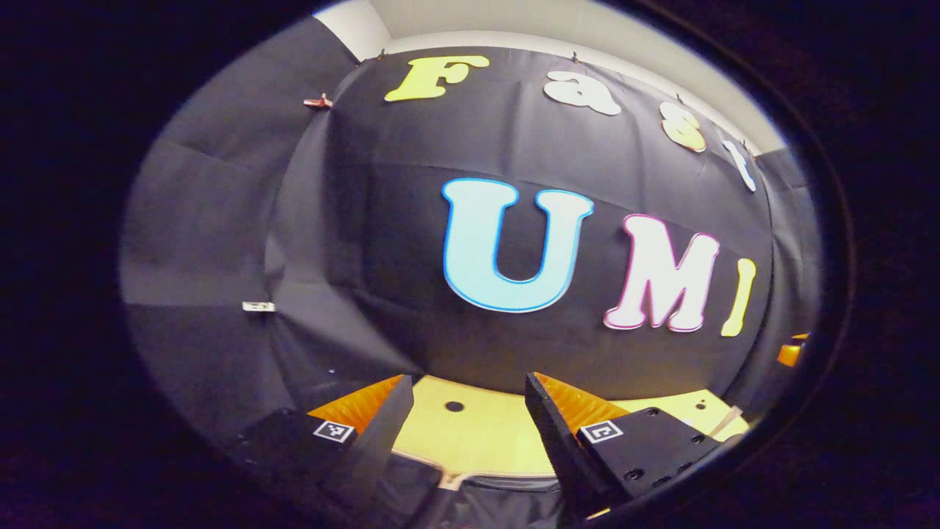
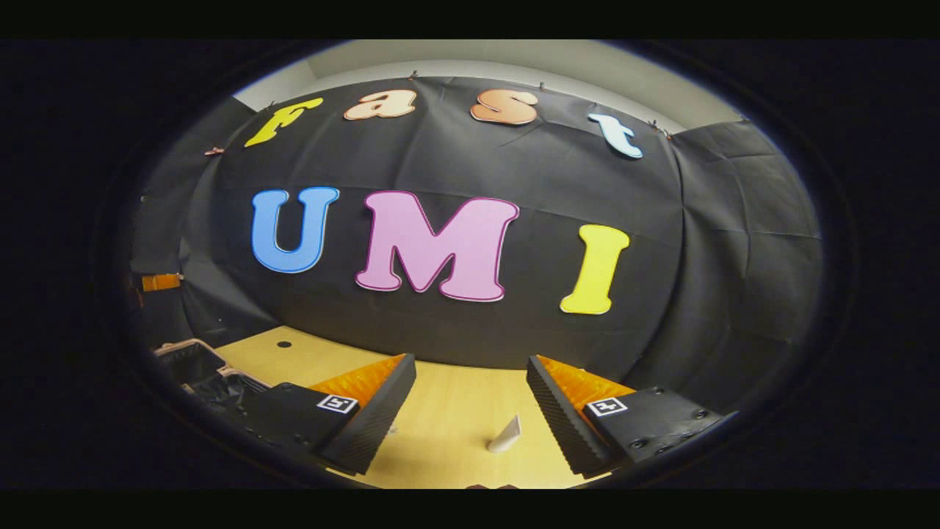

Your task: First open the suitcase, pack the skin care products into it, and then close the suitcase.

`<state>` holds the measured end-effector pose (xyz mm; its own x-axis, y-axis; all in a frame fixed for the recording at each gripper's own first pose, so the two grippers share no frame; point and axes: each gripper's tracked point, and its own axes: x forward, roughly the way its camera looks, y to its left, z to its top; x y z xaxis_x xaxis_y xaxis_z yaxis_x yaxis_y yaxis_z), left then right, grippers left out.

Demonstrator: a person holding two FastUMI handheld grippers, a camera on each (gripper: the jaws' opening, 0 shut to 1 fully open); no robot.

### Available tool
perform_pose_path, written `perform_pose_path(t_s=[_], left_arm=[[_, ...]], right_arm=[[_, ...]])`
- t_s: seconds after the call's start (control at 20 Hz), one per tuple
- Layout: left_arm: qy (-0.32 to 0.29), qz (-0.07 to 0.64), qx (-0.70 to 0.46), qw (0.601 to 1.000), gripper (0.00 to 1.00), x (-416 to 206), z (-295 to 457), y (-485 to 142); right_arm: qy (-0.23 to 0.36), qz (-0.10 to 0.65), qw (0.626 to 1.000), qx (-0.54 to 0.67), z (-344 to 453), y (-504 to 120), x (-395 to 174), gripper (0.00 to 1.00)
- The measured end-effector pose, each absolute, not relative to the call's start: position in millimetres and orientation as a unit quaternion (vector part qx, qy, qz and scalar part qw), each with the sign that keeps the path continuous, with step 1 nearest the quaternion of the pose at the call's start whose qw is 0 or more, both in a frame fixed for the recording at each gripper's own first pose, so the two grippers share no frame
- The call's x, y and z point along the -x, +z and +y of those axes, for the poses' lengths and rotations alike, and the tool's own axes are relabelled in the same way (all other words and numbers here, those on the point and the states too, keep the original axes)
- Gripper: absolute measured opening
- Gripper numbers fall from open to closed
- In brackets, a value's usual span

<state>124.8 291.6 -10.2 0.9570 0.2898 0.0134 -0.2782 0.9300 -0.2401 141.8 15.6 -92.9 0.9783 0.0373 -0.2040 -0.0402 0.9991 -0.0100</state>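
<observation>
Hovering over wooden table (image 2: 440, 433), both claws released (left claw (image 1: 470, 411), right claw (image 2: 470, 393)), white tube (image 2: 507, 435) ahead, open suitcase (image 2: 192, 361) leftward.

your left gripper view rode low above the wooden table (image 1: 477, 433), looking forward and slightly upward at the black cloth wall (image 1: 411, 220) from fairly near, its own fingers at the bottom edge. your right gripper view sat a little farther back, facing the same wall (image 2: 698, 242) over the table (image 2: 448, 419). both views shared the wall and the table's far edge.
</observation>
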Motion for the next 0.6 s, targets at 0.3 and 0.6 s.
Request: perform_pose_path(t_s=[0.3,0.6], left_arm=[[0.086,-0.026,0.071,0.993,0.96,-182.6,156.6,-17.3],[0.003,0.008,0.031,0.999,0.96,-212.6,21.6,-68.5]], right_arm=[[0.039,0.119,0.992,0.005,-10.9,-125.8,-143.5,0.96],[0.062,0.143,0.988,-0.016,-28.3,-169.2,-155.6,0.96]])
